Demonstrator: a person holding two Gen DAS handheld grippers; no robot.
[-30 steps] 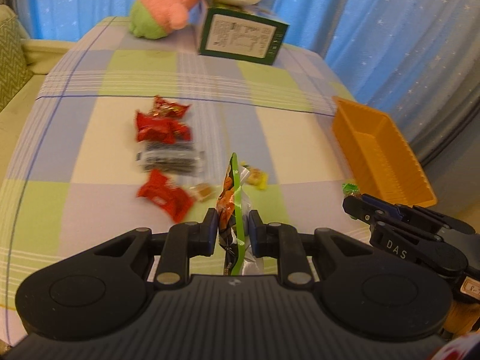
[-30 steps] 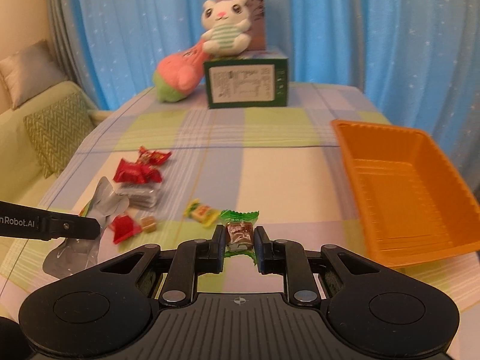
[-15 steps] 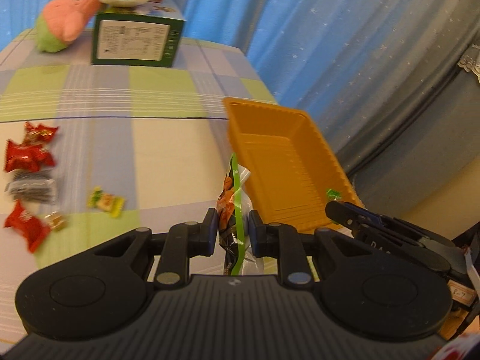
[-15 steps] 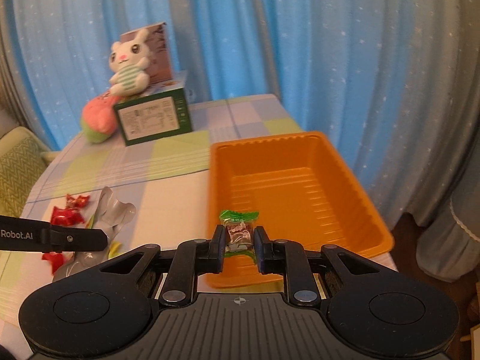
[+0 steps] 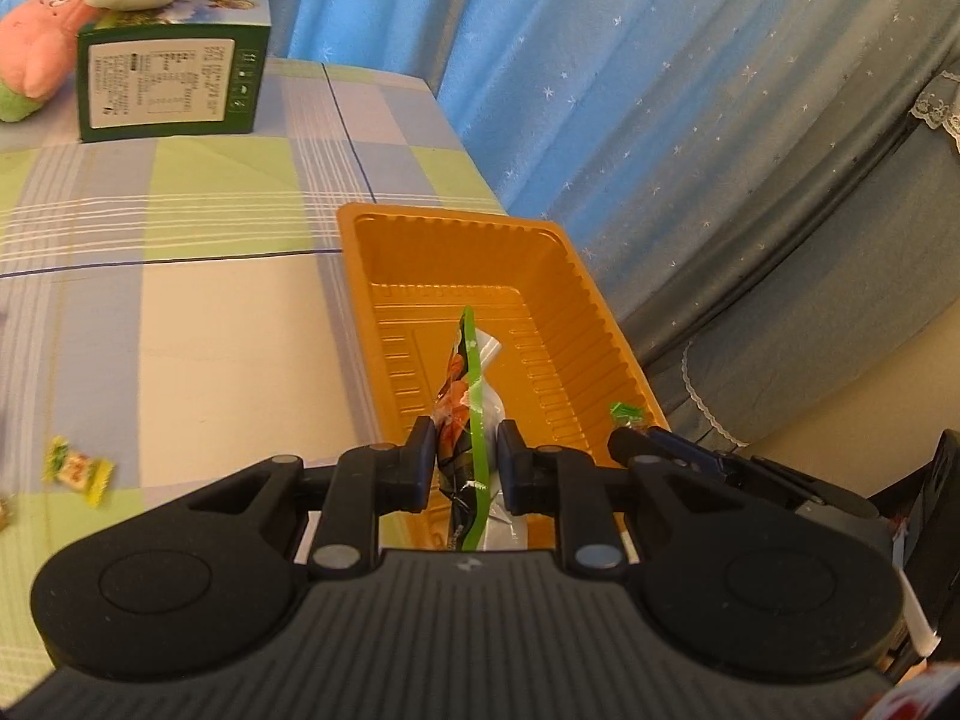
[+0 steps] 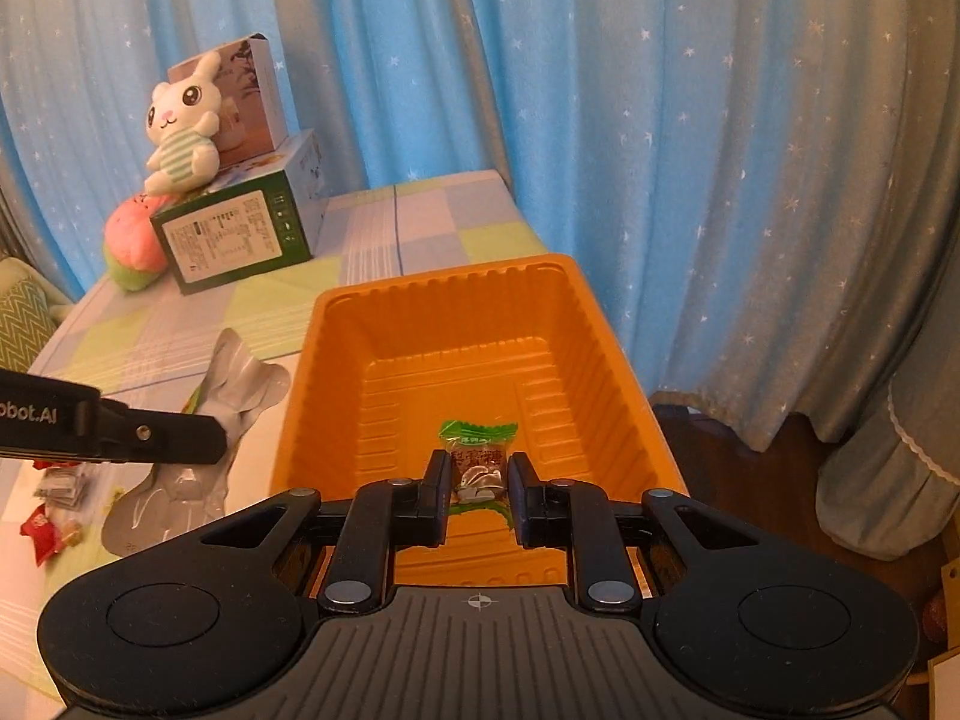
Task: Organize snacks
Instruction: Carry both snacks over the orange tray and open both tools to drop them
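- The left gripper [image 5: 461, 461] was clamped on a green snack packet [image 5: 465, 414], which was held edge-on and upright between the pads, its silver back turned to the right.
- That packet was held above the near end of the orange tray [image 5: 360, 276], over the tray's ribbed floor.
- The right gripper [image 6: 479, 480] was clamped on a small green-wrapped candy [image 6: 478, 456], with the twisted green end of the wrapper sticking out beyond the fingertips.
- The candy was held above the near part of the tray's floor, and nothing was seen lying in the tray.
- In the left wrist view the right gripper [image 5: 630, 441] was seen just beside the left one, at the tray's near right corner, with the green wrapper [image 5: 624, 413] showing at its tip.
- In the right wrist view the left gripper [image 6: 198, 432] was seen at the left, beside the tray's left wall, with the silver side of the packet [image 6: 240, 378] spread behind it.
- The tray was set at the right edge of a checked tablecloth [image 5: 210, 312].
- A yellow candy [image 5: 77, 471] was left on the cloth to the left of the tray, well apart from it.
- Red packets [image 6: 45, 531] and a grey one were seen on the cloth at the far left.
- A green box [image 6: 234, 237] was stood at the far end of the table, with a white plush rabbit [image 6: 180, 126] seated on it and a pink plush toy [image 6: 132, 240] beside it.
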